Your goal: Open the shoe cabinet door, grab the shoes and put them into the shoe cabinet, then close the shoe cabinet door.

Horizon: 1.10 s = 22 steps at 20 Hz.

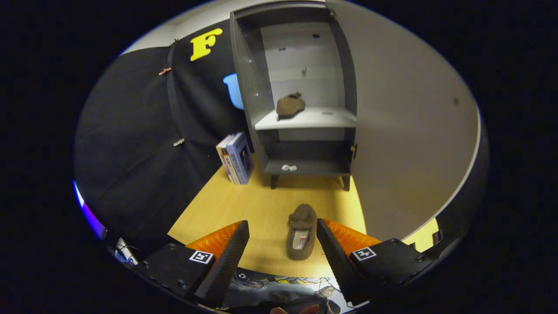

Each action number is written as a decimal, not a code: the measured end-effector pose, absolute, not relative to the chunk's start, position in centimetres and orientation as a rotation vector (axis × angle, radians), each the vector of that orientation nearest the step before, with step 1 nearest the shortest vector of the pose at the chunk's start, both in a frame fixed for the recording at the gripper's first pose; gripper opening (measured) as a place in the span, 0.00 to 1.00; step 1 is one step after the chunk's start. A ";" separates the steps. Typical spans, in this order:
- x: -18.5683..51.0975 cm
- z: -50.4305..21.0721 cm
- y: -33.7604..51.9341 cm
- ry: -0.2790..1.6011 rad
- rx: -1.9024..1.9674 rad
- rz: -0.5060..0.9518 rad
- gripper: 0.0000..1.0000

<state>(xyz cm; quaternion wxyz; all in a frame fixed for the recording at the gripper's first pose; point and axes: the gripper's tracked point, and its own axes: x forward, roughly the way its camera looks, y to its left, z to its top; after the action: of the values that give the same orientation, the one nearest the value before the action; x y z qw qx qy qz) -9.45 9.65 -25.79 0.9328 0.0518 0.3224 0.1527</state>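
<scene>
A hand-held gripper (282, 233) hovers with its two wedge-shaped, ribbed fingers spread wide and holding nothing, low in the frame above a pale, wood-grain worktop (244, 209). Between the fingertips, nearer the right one and touching neither, lies one brown, soft-looking slipper (301, 232) with a rounded toe pointing away toward the cabinet and a pale insole showing at its open heel. Beyond it, in the upper middle of the frame, stands a grey, flat-panelled shoe cabinet (301, 93) on short dark legs, its large smooth door (405, 131) swung fully open to the right. Inside are two shelves: the upper, light-coloured shelf (318, 118) carries a second brown slipper (290, 106), resting toward its left side, and the lower, darker shelf (309, 167) holds a small whitish object (289, 168), too small to identify. The cabinet's pale back panel shows a few small holes. Left of the cabinet's foot, a few boxed books or packages (235, 158) stand upright together on the worktop, leaning against the black cloth wall (139, 144). Each finger mount carries one square black-and-white marker, two in all. Fingertips of a person's hand (294, 310) peek in at the very bottom of the frame.
</scene>
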 end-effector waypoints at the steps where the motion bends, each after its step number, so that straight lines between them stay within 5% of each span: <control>1: -9.6 -27.6 10.4 0.701 0.122 0.318 0.99; 10: -5.2 -42.5 14.9 0.886 0.189 0.278 0.96; 17: 0.1 -51.2 15.6 0.888 0.162 0.178 0.82; 19: 2.1 -51.8 15.0 0.825 0.161 0.117 0.76; 22: 4.5 -52.8 13.6 0.767 0.154 0.051 0.45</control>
<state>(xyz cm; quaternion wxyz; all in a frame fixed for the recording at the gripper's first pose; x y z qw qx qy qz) 4.46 13.63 -52.76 0.9242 0.0753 0.3736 0.0247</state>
